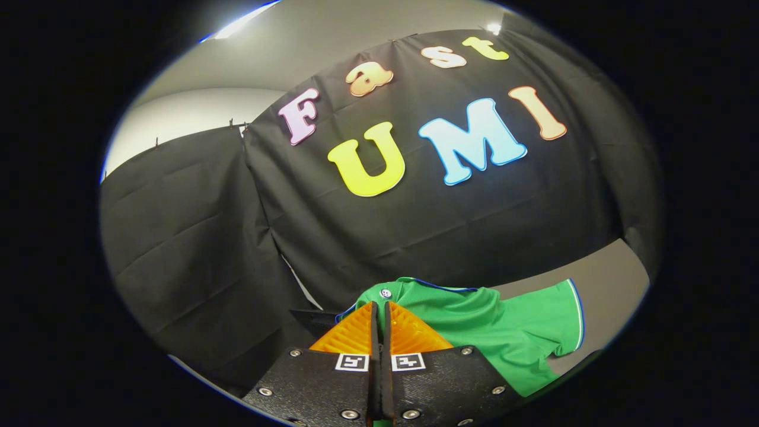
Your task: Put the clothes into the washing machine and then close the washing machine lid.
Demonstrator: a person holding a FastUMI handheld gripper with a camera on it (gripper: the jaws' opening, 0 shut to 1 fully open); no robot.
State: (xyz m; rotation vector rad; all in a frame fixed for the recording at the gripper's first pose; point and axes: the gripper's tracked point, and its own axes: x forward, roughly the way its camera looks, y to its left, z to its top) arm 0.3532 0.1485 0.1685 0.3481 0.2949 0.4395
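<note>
A green polo shirt (510,326) with a white button and blue-and-white trim at its collar and sleeve spreads out just ahead of the fingers and to their right. It rests partly on a grey surface (605,279). My gripper (379,307) is shut, with a thin strip of the green cloth showing in the narrow slit between the two fingers near the collar. The shirt's lower part is hidden behind the gripper body.
Black cloth walls (195,237) stand close behind and to the left of the shirt. Above them are a pale wall and a ceiling light (243,24). A dark edge (311,317) shows just left of the fingertips.
</note>
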